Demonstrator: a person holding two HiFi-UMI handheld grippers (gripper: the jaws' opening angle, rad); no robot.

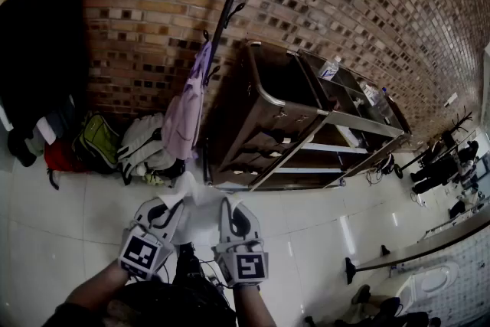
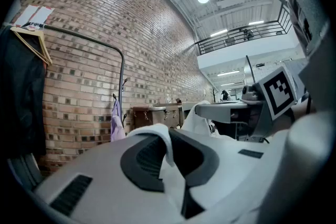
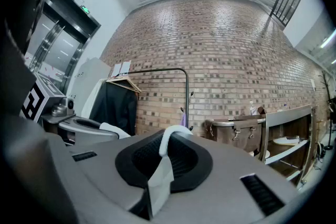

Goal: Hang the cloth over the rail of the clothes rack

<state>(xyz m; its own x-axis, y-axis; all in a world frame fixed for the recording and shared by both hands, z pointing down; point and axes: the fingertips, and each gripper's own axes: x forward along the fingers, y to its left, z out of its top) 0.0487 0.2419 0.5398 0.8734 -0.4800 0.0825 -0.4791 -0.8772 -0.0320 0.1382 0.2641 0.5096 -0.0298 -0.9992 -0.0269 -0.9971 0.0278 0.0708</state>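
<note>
A white cloth (image 1: pixel 196 212) is stretched between my two grippers, low in the head view. My left gripper (image 1: pixel 170 204) is shut on the cloth's left edge, and the fabric (image 2: pixel 159 138) shows pinched between its jaws. My right gripper (image 1: pixel 228 204) is shut on the right edge, where a strip of cloth (image 3: pixel 167 150) runs through its jaws. The black clothes rack (image 1: pixel 231 2) stands ahead by the brick wall, some way from both grippers. Its top rail (image 3: pixel 153 70) shows in the right gripper view and the same rail (image 2: pixel 83 36) in the left gripper view.
A lilac garment (image 1: pixel 187 112) hangs at the rack's right post. A black coat (image 1: pixel 32 50) on a wooden hanger fills the rack's left end. Bags (image 1: pixel 130 145) lie on the floor under it. A metal cart (image 1: pixel 310 122) stands to the right.
</note>
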